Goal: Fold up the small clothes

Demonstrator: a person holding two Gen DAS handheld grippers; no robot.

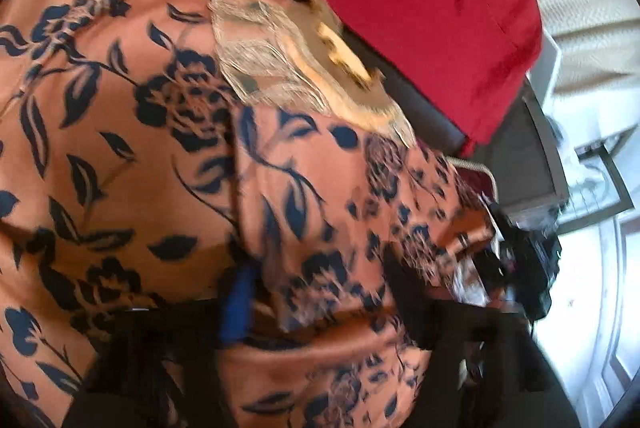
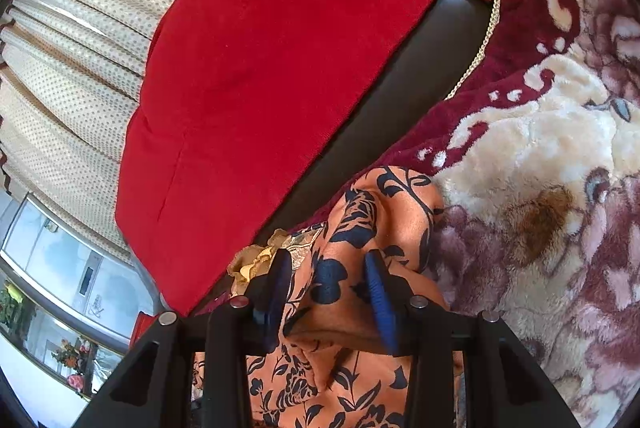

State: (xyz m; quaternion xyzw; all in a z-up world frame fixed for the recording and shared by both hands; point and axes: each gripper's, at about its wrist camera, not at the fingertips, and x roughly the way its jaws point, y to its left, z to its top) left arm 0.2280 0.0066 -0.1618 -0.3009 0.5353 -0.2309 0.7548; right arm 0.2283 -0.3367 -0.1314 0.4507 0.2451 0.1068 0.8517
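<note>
Garment bunched between your right gripper jaws, spread; left gripper buried in cloth, jaw state unclear; blanket beside

No readable text, label, brand, number or sign is to be made out in either view. A faint dark scrawl is seen on the white appliance to the lower left of the red cloth, but it is too small and blurred to be read. Only flower and leaf patterns are carried by the orange garment below the red cloth; no lettering is shown on it.
</note>
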